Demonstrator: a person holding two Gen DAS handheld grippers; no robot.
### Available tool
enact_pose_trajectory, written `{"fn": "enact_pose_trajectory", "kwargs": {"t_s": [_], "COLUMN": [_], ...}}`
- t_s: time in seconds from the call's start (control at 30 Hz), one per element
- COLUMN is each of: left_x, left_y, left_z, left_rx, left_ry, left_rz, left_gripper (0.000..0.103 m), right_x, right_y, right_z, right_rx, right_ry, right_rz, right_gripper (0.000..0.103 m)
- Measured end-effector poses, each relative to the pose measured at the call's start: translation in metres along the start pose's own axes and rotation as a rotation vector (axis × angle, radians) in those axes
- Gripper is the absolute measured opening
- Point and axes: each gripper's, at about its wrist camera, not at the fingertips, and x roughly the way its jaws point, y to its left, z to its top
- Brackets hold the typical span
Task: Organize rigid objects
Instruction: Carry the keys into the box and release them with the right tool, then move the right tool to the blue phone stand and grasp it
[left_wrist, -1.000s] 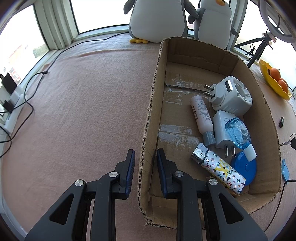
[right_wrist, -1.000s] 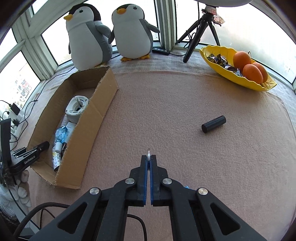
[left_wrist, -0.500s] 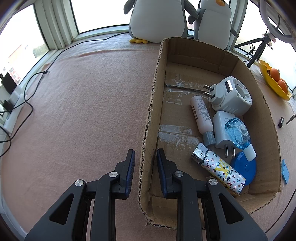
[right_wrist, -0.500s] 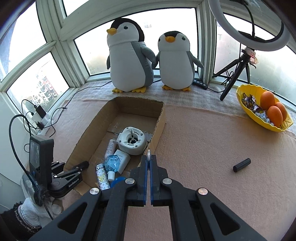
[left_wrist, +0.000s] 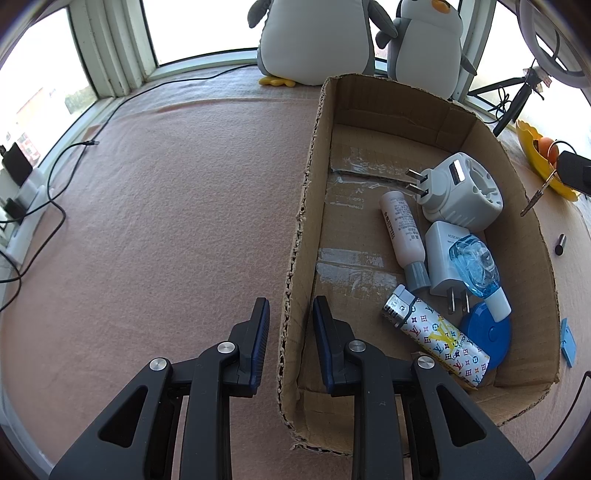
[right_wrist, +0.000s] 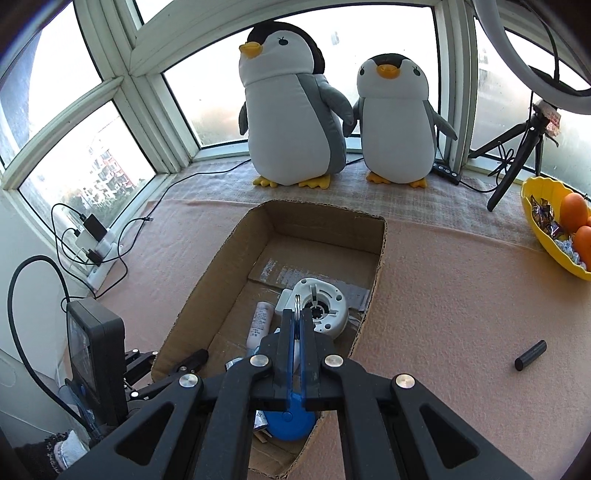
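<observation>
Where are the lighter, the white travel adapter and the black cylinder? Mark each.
lighter (left_wrist: 439, 336): left wrist view, on its patterned body.
white travel adapter (left_wrist: 461, 194): left wrist view, on its round housing.
black cylinder (right_wrist: 530, 355): right wrist view, mid-length.

We count two penguins (right_wrist: 291, 107) (right_wrist: 397, 118), one box (left_wrist: 524, 206), two plugs (left_wrist: 461, 192) (left_wrist: 441, 254), one lighter (left_wrist: 439, 339), two oranges (right_wrist: 573, 212) (right_wrist: 583, 242).

The open brown box (left_wrist: 373, 225) is rough corrugated cardboard patched with glossy clear tape. At its 9 o'clock lies matt, fuzzy pink felt cloth (left_wrist: 177, 206); the white round plug adapter (left_wrist: 461, 195) looks smooth plastic
</observation>
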Motion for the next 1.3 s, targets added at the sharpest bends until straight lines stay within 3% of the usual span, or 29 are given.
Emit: {"fn": "enact_pose_trajectory", "kwargs": {"t_s": [0.87, 0.93, 1.0, 1.1, 1.3], "left_x": [0.0, 0.0, 0.001, 0.001, 0.001], "left_y": [0.001, 0.001, 0.0, -0.001, 0.0], "left_z": [0.0, 0.0, 0.0, 0.0, -0.001], "left_rx": [0.0, -0.001, 0.0, -0.001, 0.0], "left_ry": [0.0, 0.0, 0.0, 0.0, 0.0], "left_rz": [-0.001, -0.001, -0.001, -0.002, -0.002], "left_gripper": [0.023, 0.023, 0.023, 0.023, 0.023], "right_x": [0.02, 0.023, 0.023, 0.017, 0.003], "right_y": [-0.001, -0.001, 0.001, 0.005, 0.011], "right_z": [-0.013, -0.013, -0.014, -0.014, -0.016], "right_rx": [-0.004, -0.013, -0.026, -0.046, -0.083], "right_ry": [0.077, 0.106, 0.105, 0.085, 0.06], "right_rz": [0.004, 0.011, 0.01, 0.006, -0.017], "right_gripper": [0.003, 0.007, 0.022, 0.036, 0.042]}}
